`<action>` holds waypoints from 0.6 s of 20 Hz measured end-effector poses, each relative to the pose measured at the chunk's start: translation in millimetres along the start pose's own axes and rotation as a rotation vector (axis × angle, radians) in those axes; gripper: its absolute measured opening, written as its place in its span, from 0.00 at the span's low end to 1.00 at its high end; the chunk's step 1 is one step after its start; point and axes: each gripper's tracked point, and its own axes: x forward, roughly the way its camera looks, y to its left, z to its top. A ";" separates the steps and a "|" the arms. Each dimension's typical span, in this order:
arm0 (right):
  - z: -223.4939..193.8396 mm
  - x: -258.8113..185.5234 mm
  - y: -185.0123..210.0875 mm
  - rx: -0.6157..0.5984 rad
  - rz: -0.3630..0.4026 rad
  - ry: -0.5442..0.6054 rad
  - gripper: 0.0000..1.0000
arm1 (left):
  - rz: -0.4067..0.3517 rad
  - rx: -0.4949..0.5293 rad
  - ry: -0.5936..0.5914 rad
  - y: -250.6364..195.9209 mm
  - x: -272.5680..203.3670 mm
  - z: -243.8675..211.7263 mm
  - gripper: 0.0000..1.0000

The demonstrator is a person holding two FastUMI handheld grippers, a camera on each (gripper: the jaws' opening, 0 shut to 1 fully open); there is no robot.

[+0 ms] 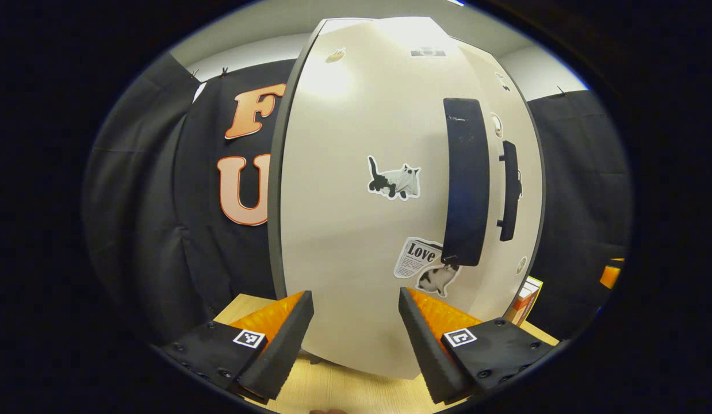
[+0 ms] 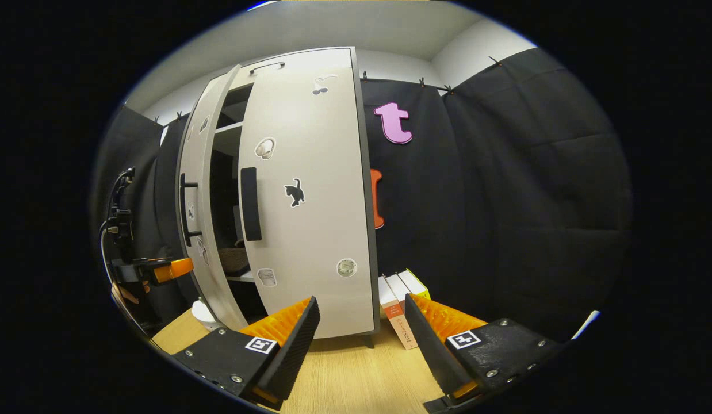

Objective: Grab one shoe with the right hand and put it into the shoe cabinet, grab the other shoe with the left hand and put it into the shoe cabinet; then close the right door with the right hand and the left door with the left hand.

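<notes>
- Two tools up, both with fingers spread wide and nothing between them.
- My left tool (image 1: 356, 333) faces the shoe cabinet's left door (image 1: 356, 218) from close by, low over the counter (image 1: 344, 391); the door's pale face sits right ahead of the fingertips, and I can't tell whether they touch it.
- That door's dark vertical handle (image 1: 464, 181) stands up and to the right of my left tool, with a cat sticker (image 1: 395, 179) beside it.
- Beyond it the right door (image 1: 520, 190) shows edge-on with its own handle (image 1: 508, 191).
- My right tool (image 2: 362, 330) hangs over the counter (image 2: 356, 374) in front of the right door (image 2: 310, 201), apart from it.
- From the right gripper view the right door looks nearly shut, the left door (image 2: 201, 218) swung partly out, a dark gap between them.
- In that gap, on a shelf, a shoe (image 2: 234, 259) sits inside the cabinet; I can't make out the second one.
- Boxes (image 2: 399, 302) stand on the counter just right of the cabinet.
- My left tool (image 2: 160, 269) shows far left, outside the open door.
</notes>
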 end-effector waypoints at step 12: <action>-5.7 27.4 -2.6 -0.019 -0.004 0.023 0.92 | -0.010 0.017 0.049 -12.0 37.6 -22.8 0.97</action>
